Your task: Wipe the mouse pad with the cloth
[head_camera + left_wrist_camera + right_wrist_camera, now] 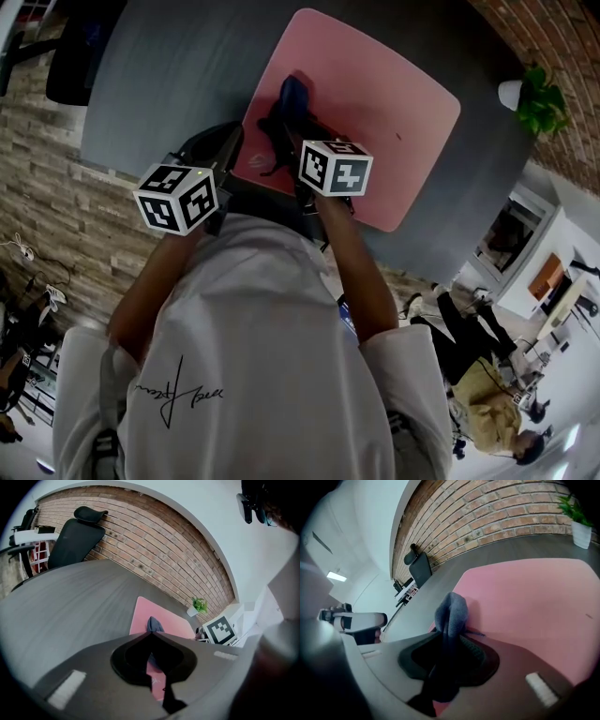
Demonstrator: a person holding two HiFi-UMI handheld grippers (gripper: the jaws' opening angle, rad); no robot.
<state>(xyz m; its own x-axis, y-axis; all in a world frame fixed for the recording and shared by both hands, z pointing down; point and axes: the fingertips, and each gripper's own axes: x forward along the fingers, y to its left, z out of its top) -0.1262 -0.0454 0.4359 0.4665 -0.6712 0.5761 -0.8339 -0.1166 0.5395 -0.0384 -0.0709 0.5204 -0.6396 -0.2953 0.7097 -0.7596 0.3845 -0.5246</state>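
Blue cloth (292,101) pinched in the right gripper (451,634) fingers, bunched lengthwise, pointing away from the person over the pink mouse pad (394,103) near its left edge, left gripper (151,633) fingers pressed together, empty, dark grey counter (169,75), brick wall (154,550), potted plant (539,98)

The person wore a white short-sleeved T-shirt (272,412) with a thin black signature (178,394) scrawled across it. The left claw (151,633) and right claw (450,631) had dark grey bodies, each carrying a white marker cube (335,167) printed with black squares.
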